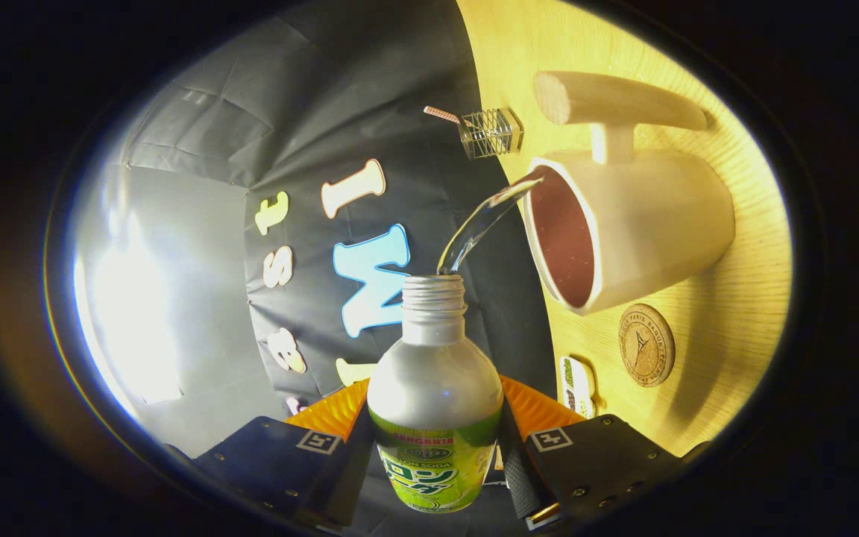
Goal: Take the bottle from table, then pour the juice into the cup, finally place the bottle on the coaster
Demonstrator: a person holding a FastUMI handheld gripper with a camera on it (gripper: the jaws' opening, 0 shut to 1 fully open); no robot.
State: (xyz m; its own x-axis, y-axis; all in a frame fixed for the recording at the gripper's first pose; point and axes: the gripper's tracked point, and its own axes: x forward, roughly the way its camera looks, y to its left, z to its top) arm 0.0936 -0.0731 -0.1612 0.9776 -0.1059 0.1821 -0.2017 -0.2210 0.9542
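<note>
- While the tongs (435, 455) pinch it from both sides, the bottle (434, 403) sits between the fingers: a silvery metal body with a green and yellow label band low down, a threaded neck, and no cap.
- Its long axis runs along the fingers, with the open mouth pointing away from them toward the cup (627, 227).
- A clear stream of juice (483, 222) arcs from the mouth rightward to the cup's rim.
- The cup is pale with a dark reddish inside and a thick wooden handle; it stands on the light wood bench (743, 313). How full it is, I cannot tell.
- A round cork coaster (646, 344) lies on the bench just beside the cup's base.
</note>
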